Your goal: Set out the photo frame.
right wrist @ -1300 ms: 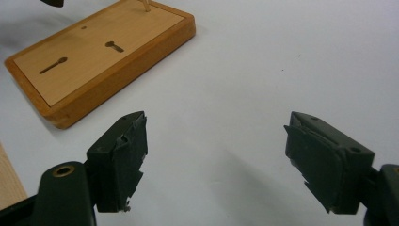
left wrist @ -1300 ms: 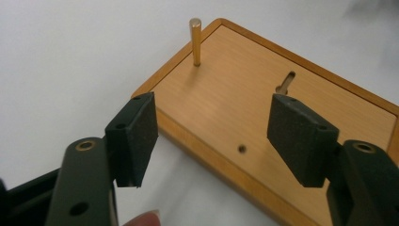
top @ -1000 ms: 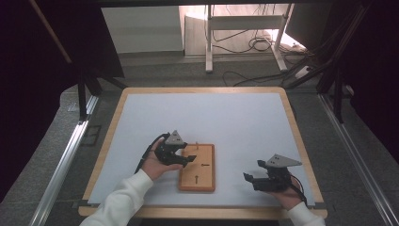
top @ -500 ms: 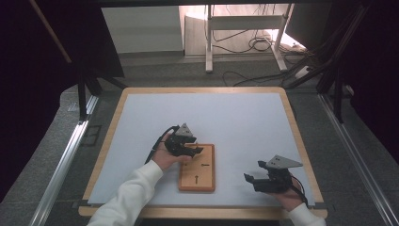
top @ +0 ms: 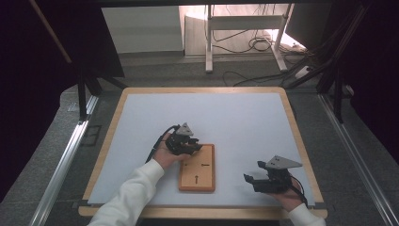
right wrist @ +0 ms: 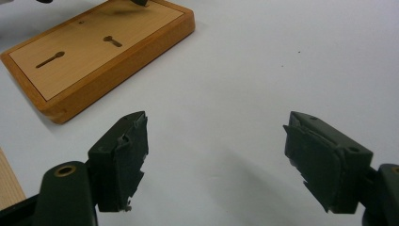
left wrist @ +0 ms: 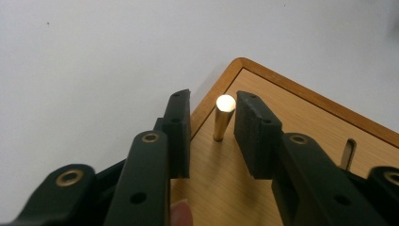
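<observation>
A small brass peg (left wrist: 224, 117) stands upright in the wooden board (top: 197, 181), close to one corner of it, its rounded top catching the light. It looks like solid metal: stiff, small and light for the hand, with a smooth, polished and slightly tapering side that would likely slip under a weak or off-centre squeeze. The best hold is probably on the upper shaft, with the pads square to its sides, so that it can be drawn straight up out of its seat without tilting or jamming. In the left gripper view the peg sits between the two black pads (left wrist: 181, 127) of the left tongs (left wrist: 212, 134), nearer the right-hand pad and perhaps touching it, while a clear gap remains on the other side. These tongs have just been closing around the peg but do not yet clamp it, so they count as released. In the high view the left tongs (top: 194, 147) hover over the board's far left corner, held by a hand in a white sleeve. The board, with its arrow-shaped slots (right wrist: 49, 59), lies on the pale surface (top: 244, 117) near the front edge. The right tongs (top: 251, 181) rest well apart to the board's right, spread wide and empty above the bare surface.
</observation>
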`<state>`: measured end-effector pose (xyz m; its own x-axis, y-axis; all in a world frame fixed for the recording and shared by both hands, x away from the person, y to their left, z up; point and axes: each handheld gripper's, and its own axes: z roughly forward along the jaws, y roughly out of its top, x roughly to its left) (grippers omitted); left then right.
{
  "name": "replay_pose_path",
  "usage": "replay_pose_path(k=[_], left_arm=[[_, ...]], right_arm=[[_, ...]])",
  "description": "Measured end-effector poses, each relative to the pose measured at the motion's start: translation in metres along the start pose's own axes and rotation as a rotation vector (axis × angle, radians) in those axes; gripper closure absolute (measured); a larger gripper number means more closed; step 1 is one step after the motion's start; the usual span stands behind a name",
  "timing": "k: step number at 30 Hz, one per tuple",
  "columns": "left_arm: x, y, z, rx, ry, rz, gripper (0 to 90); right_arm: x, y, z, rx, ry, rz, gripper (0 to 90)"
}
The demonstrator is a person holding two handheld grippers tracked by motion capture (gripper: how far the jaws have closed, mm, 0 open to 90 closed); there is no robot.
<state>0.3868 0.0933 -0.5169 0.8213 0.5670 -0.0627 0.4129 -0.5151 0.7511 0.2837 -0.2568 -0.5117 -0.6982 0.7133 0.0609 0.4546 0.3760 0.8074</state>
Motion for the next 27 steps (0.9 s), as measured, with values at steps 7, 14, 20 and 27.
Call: replay_pose_path(k=[7, 14, 20, 27], left_arm=[[0.002, -0.001, 0.002, 0.001, -0.017, 0.002, 76.2], [0.001, 0.000, 0.003, 0.003, -0.034, 0.003, 83.6], [0.005, 0.000, 0.002, 0.004, -0.061, -0.006, 84.0], [0.008, 0.002, 0.003, 0.023, -0.089, -0.013, 83.9]], right_arm=[[0.004, 0.001, 0.002, 0.000, 0.024, -0.018, 22.2], [0.005, 0.002, 0.003, -0.003, 0.038, -0.010, 22.2], [0.009, 0.003, 0.005, -0.001, 0.043, -0.026, 22.2], [0.026, 0.009, 0.010, 0.024, 0.037, -0.125, 22.2]])
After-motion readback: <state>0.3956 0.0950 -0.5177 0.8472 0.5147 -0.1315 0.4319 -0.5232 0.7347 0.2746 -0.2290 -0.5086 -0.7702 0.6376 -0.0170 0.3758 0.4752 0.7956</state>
